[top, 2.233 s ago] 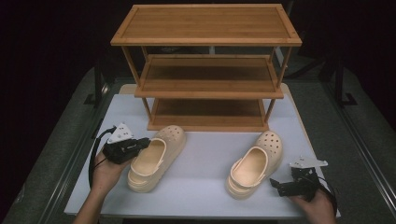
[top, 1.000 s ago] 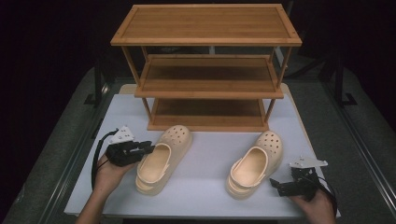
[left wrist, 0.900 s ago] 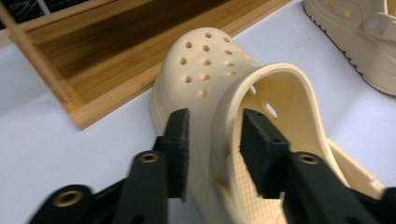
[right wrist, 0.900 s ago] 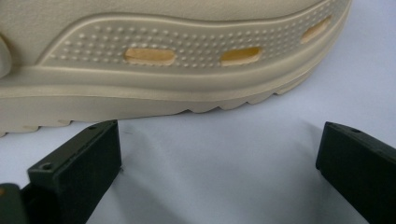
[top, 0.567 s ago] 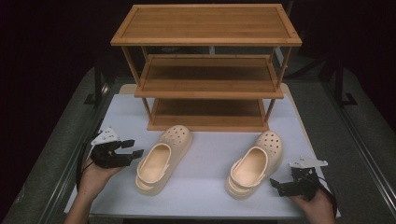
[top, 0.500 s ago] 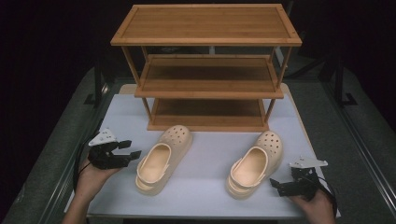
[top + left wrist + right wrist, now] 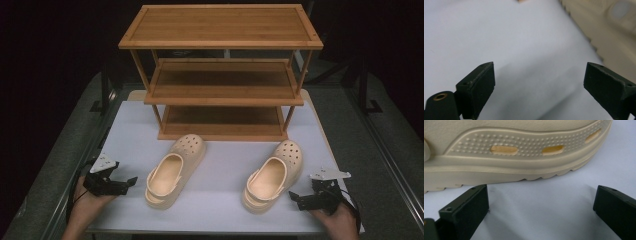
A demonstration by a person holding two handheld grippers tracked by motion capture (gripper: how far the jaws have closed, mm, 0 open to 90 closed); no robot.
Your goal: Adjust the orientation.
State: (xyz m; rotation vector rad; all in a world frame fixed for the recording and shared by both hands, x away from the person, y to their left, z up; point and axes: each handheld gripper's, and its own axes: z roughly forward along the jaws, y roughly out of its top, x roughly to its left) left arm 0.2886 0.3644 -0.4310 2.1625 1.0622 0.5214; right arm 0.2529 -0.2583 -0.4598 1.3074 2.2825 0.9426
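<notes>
Two cream foam clogs are lying on the white table top in front of a three-tier wooden shoe rack, toes pointing toward its bottom shelf. The left clog is sitting left of the middle and the right clog well apart from it on the right. The left gripper is resting low at the table's left edge, just beside the left clog's heel but apart from it; its jaws have just been opening and are standing wide with nothing between them, only bare table showing past them in the left gripper view, where a blurred cream edge at the upper right is probably that clog's sole. The right gripper is lying near the right clog's heel, jaws apart and empty, and in the right gripper view they are facing the clog's ribbed side without touching it.
</notes>
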